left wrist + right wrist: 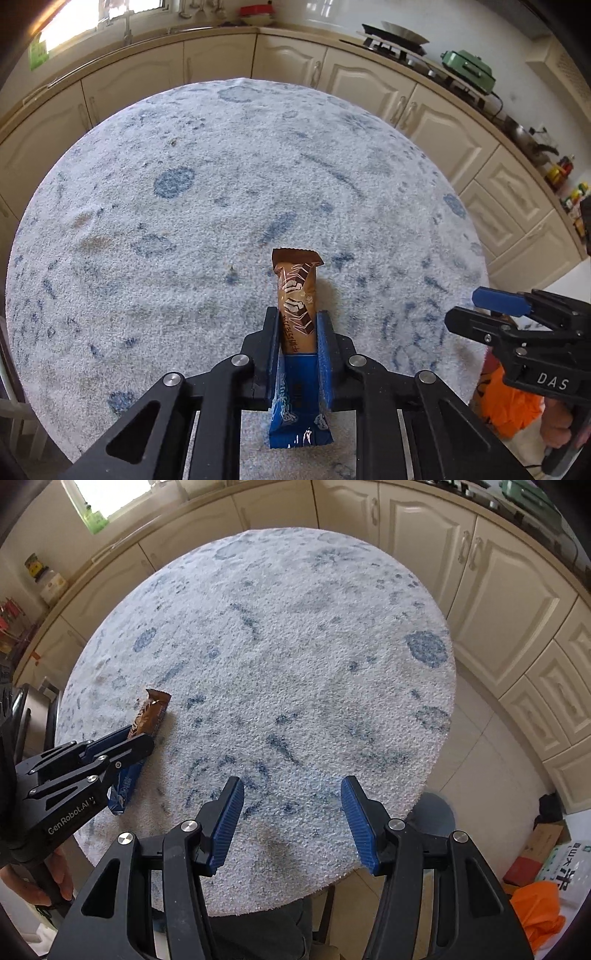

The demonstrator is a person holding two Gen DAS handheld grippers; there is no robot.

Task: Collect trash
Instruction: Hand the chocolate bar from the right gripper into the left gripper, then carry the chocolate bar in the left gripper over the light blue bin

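Observation:
A brown snack wrapper (297, 288) and a blue wrapper (299, 402) lie end to end in one line on the round table (184, 221) with its blue-and-white fluffy cloth. My left gripper (297, 314) is shut across them where the two meet, its pads pressing both sides. In the right wrist view the same left gripper (142, 738) holds the brown wrapper (149, 716) and the blue wrapper (125, 786) at the table's (314, 627) left edge. My right gripper (291, 786) hangs open over the near part of the table with nothing between its fingers, and it also shows as the right gripper (461, 308) at the table's right edge.
Cream kitchen cabinets (498, 590) curve around the table. A stove with a green pot (469, 70) stands on the counter. An orange bag (535, 912) and cardboard boxes (546, 838) lie on the floor at the right. A hand (33, 882) holds the left gripper's handle.

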